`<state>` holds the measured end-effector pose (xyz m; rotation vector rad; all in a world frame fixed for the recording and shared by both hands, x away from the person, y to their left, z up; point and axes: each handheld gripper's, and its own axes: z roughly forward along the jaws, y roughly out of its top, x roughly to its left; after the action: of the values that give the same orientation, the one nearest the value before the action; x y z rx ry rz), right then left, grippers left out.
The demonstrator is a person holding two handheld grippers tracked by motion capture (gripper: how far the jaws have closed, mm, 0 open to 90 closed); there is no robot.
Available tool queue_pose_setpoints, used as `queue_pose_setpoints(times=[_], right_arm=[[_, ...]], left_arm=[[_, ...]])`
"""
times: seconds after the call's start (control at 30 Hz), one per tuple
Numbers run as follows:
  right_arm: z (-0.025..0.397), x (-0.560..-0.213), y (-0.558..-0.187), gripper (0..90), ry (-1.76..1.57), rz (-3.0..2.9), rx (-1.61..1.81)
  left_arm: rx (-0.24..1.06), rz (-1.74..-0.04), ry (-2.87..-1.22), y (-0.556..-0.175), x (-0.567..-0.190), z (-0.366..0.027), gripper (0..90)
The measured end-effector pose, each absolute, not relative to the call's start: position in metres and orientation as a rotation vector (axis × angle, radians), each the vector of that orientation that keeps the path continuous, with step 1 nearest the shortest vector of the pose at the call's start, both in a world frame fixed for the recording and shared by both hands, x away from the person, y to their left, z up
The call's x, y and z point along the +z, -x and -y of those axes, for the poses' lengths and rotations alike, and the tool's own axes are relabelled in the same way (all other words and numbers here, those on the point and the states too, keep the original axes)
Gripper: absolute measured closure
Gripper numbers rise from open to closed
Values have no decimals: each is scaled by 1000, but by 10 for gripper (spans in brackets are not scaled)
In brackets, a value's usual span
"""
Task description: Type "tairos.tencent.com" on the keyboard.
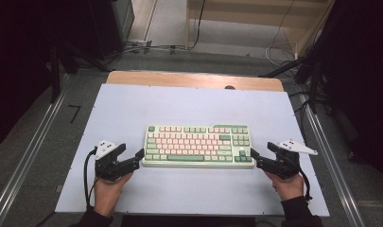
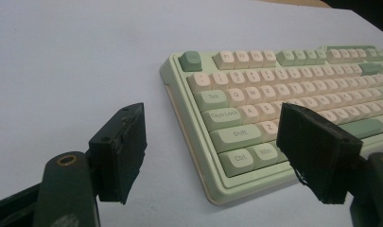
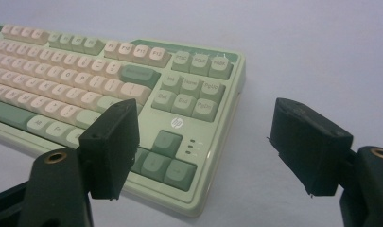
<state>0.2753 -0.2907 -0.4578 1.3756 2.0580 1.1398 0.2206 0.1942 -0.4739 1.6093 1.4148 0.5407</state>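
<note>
Green-and-pink keyboard (image 1: 198, 146) lay mid-frame on the white surface (image 1: 189, 106), the left tongs (image 1: 138, 157) and right tongs (image 1: 253, 156) spread wide and empty at its lower corners, so gripping and any lifting remained.

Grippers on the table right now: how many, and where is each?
2. The left gripper sits at the keyboard's left near corner, jaws open; the right gripper at its right near corner, jaws open.

Lab recording rig, dark stands (image 1: 61, 56), floor cables (image 1: 146, 47), covered table (image 1: 132, 104)
</note>
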Motion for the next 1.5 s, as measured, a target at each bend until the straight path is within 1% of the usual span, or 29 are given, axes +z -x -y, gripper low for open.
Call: queue_pose_setpoints(times=[0.5, 0.83, 1.5], right_arm=[[313, -457, -269, 226, -1432, -1993, 1135], [331, -459, -264, 224, -1478, -1946, 1118], [349, -460, -257, 222, -1528, -1900, 1096]], left_arm=[[556, -1429, -1596, -212, -474, -202, 255], [577, -1463, -1574, -209, -475, -214, 254], [609, -1508, -1546, -199, -477, -232, 254]])
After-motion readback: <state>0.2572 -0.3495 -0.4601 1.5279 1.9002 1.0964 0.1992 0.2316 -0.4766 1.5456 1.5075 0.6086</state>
